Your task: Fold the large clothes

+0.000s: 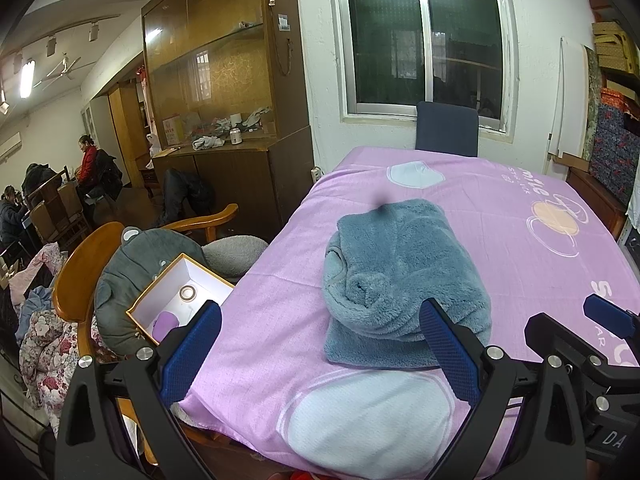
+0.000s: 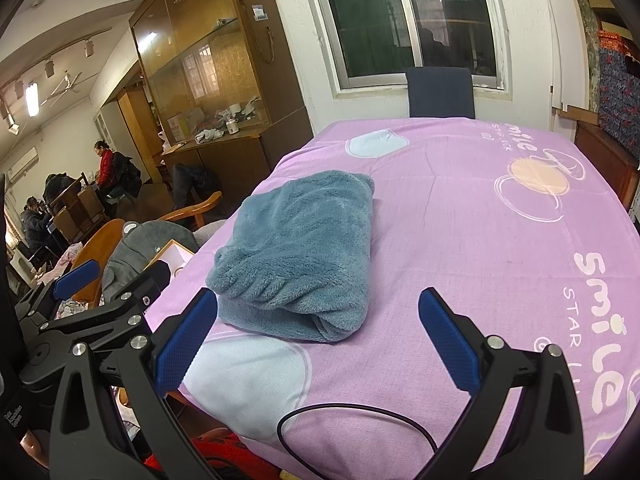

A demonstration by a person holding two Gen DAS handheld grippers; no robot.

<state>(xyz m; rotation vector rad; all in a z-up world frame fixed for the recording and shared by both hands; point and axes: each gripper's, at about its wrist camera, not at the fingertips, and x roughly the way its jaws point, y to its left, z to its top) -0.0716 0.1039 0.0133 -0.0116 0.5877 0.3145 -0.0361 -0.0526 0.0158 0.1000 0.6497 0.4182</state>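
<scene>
Both tools are up off the table and empty. The left gripper [image 1: 320, 344] has its blue pads spread wide, nothing between them; the right gripper [image 2: 316, 336] stands just as wide and just as empty.

The thing that matters, the blue-grey fleece garment [image 1: 400, 272], sits as a folded bundle on the pink printed sheet [image 1: 520, 184], centre of the left wrist frame, centre-left of the right wrist frame. It lies straight ahead of both tools, and its long axis runs away from them, from the near edge toward the window [image 1: 424, 48].

In the left view the bundle's near hem lies right of centre, its corner hidden behind the right-hand pad. In the right view its near folded corner sits just beyond the left-hand pad. So the bundle lies between the two tools, neither clearly nearer.

By the look of it the folding is largely done, though a rolled lump sits loose on top at the near end.

Room to move: plenty of bare sheet to the right and beyond. The left is tighter, where the table edge drops off toward a wooden armchair [image 1: 80, 264] holding an open cardboard box [image 1: 180, 300]. A black cable [image 2: 360, 424] loops across the sheet at lower centre of the right view.
</scene>
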